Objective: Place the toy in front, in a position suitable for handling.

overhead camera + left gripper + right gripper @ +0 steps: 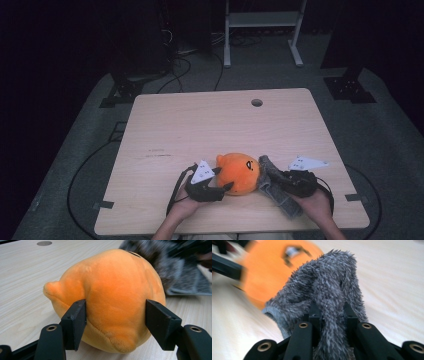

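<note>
- At the near edge of a light wooden table (200, 125), low and centre in the high view, a person works one orange plush toy (239, 172) with a hand-held gripper in each hand.
- The left gripper (214, 186) comes in from the toy's lower left; in the left gripper view its two black jaws stand either side of the round orange body (112, 295), pads touching the plush and clamped on it.
- The right gripper (280, 176) sits right of the toy with its jaws pressed together on one fuzzy grey cloth (332, 290), a fold pinched between them in the right gripper view.
- The relation that matters: the cloth lies against the toy's right side, its long axis running from upper left to lower right in the high view, so the right hand is the nearer one to draw it over or off.
- Count: one toy, one grey cloth, two grippers.
</note>
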Demonstrator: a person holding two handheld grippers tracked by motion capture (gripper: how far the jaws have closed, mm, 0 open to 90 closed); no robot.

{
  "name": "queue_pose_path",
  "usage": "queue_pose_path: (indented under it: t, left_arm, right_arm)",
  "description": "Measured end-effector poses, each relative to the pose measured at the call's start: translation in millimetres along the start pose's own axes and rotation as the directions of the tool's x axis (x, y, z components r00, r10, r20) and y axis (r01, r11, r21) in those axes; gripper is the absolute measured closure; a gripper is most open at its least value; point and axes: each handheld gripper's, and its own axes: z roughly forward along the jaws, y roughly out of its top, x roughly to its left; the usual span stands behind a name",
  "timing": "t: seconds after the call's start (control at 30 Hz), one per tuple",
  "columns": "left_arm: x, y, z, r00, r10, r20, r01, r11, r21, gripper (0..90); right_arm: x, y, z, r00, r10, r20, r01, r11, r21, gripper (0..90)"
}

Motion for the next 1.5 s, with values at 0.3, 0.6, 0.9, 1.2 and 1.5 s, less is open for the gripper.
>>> queue_pose_path:
  t: [0.3,0.6,0.9,1.2,1.5]
  left_arm:
    - [-1.2,2.0,2.2,0.9991,0.002,0.043,-0.001,0.9999,-0.013,32.9]
    - [-3.5,1.8,4.3,0.9992,0.024,0.031,-0.024,0.9997,-0.001,36.5]
    - [-1.4,-0.2,4.8,0.9996,0.016,0.023,-0.016,0.9999,0.004,37.7]
    - [-5.5,-0.5,8.8,0.998,0.062,0.01,-0.062,0.998,0.011,38.6]
    - [-12.5,5.8,5.4,0.998,0.063,0.01,-0.062,0.995,-0.078,23.1]
  right_arm:
    - [47.0,13.3,14.3,0.9739,-0.226,-0.016,0.225,0.973,-0.058,73.9]
    - [26.8,5.4,5.6,0.9906,-0.136,0.013,0.137,0.99,-0.045,73.9]
    - [36.1,10.2,9.8,0.9809,-0.195,0.005,0.195,0.98,-0.042,74.2]
    - [26.9,18.6,0.3,0.9903,-0.137,-0.024,0.133,0.985,-0.111,74.2]
    - [31.9,13.3,10.7,0.9843,-0.173,-0.034,0.171,0.983,-0.063,74.1]
